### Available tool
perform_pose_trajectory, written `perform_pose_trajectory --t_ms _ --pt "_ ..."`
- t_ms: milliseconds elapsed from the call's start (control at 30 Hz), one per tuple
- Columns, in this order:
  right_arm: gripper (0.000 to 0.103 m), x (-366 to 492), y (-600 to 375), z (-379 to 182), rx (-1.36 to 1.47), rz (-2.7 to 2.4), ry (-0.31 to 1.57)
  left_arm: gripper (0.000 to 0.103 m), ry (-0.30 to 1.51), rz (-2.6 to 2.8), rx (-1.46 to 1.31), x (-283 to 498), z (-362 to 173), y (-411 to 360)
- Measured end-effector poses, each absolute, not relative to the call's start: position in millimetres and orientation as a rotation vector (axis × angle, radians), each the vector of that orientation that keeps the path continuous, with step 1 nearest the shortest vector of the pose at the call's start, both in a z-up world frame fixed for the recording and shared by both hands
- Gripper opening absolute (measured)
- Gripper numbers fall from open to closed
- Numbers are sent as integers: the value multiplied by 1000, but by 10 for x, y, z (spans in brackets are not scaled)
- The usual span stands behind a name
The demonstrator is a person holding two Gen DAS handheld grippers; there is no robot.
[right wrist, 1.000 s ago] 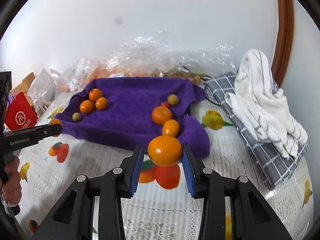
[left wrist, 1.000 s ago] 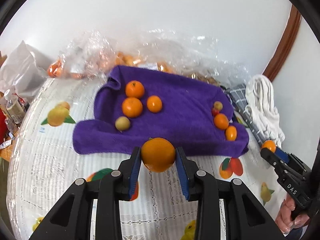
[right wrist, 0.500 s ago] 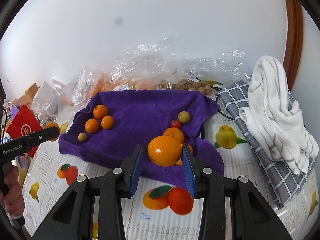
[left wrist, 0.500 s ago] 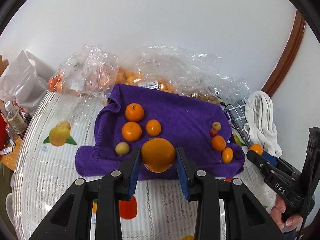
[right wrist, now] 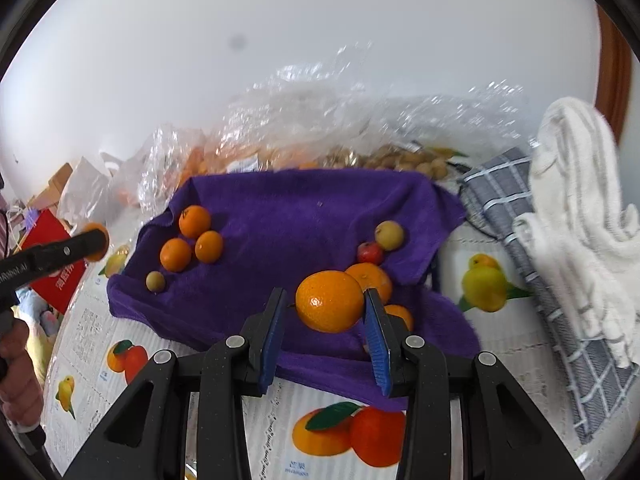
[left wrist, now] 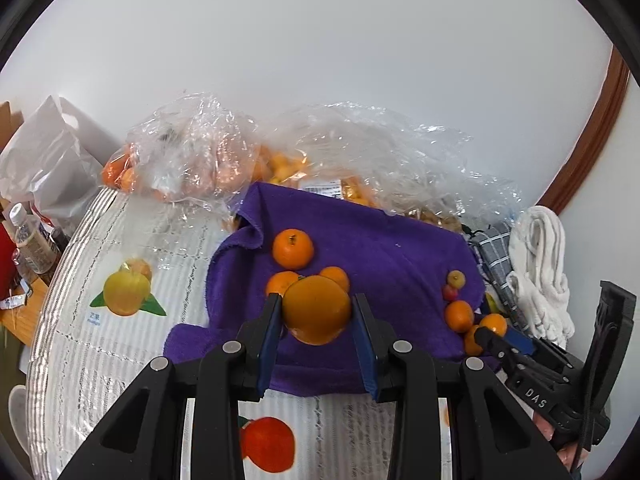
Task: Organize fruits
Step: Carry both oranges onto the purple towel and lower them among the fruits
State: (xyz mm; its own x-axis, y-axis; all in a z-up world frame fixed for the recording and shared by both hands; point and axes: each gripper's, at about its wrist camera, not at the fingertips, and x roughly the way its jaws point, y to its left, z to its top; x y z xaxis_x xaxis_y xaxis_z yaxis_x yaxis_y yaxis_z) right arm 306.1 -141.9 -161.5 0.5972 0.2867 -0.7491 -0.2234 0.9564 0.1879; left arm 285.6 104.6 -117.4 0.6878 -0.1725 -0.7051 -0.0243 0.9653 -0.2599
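My left gripper (left wrist: pixel 316 302) is shut on a large orange (left wrist: pixel 316 316), held above the near edge of a purple cloth (left wrist: pixel 380 248), just in front of three oranges (left wrist: pixel 293 249) lying at its left. In the right wrist view my right gripper (right wrist: pixel 325 298) is shut on another large orange (right wrist: pixel 330 304), over the cloth (right wrist: pixel 300 216) near its right group: an orange (right wrist: pixel 376 274), a red fruit (right wrist: pixel 370 253) and a yellowish fruit (right wrist: pixel 389 235). Each view shows the other gripper at its edge: the right gripper (left wrist: pixel 500 338) and the left gripper (right wrist: pixel 86 244).
Clear plastic bags of fruit (left wrist: pixel 192 168) lie behind the cloth against the wall. A white towel (right wrist: pixel 580 208) on a grey checked cloth (right wrist: pixel 500 184) sits at the right. A white bag (left wrist: pixel 44 160), a bottle (left wrist: pixel 30 240) and a red packet (right wrist: pixel 56 264) stand at the left.
Both grippers have carried their oranges forward, from over the printed tablecloth to over the near part of the purple cloth. The fruit on the cloth has stayed in place.
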Motion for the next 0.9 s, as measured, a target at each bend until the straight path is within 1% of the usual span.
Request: perform_pose_trajectory --t_ms 333,667,900 --pt "38 3251 -1199 -1988 69 323 990 33 861 -86 -265 3027 -1394 1081" --pt "39 3334 -1219 -2107 71 313 1017 33 958 -131 -225 3234 -1637 819" --pt "46 3287 -1250 -2056 51 305 1008 33 1006 -105 -195 3325 -1787 718"
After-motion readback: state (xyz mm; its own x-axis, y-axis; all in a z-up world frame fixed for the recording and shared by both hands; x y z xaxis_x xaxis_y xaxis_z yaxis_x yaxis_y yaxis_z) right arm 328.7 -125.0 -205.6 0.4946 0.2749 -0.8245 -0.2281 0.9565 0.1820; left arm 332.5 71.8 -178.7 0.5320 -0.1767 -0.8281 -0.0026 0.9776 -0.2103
